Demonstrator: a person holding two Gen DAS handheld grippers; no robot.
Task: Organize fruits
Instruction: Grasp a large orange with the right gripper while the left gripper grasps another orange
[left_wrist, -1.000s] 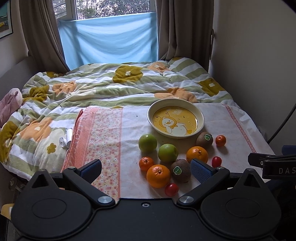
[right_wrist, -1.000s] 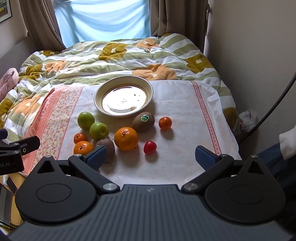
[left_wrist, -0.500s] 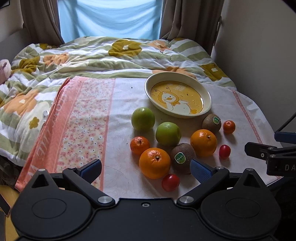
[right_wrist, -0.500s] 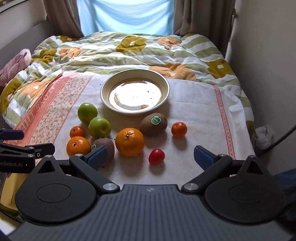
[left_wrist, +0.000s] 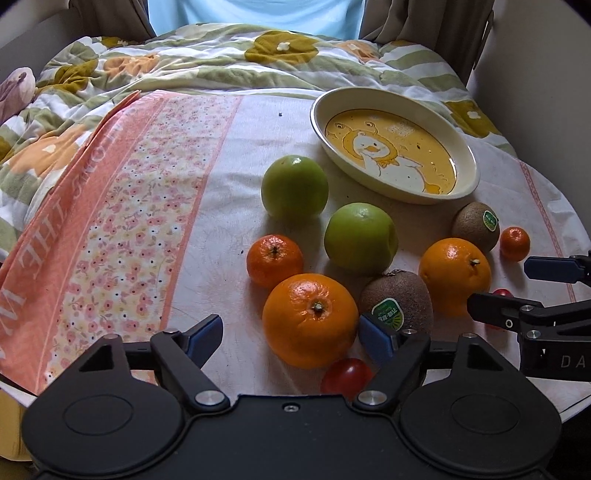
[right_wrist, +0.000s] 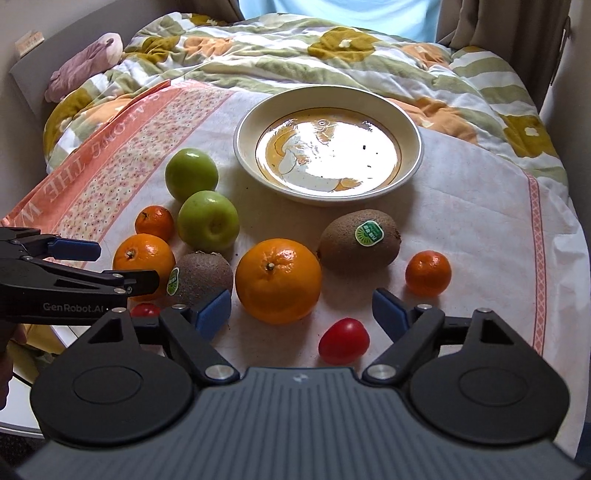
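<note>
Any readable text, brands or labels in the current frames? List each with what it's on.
"GenRobot.AI": side of the left gripper, seen from the right wrist.
"DA", cut off at the frame edge: body of the right gripper, seen from the left wrist.
"THE M" in the left wrist view and "ALONG THE W" in the right wrist view, both partial: pink border of the tablecloth.
Green stickers on the two kiwis: print too small to read.
Plate: duck drawing, small marks illegible.

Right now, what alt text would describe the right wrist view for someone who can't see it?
The right gripper, fingers closing on nothing, frames a large orange and a red tomato on a cloth-covered bed. Around them lie apples, kiwis and mandarins; the duck-print plate is empty.
</note>
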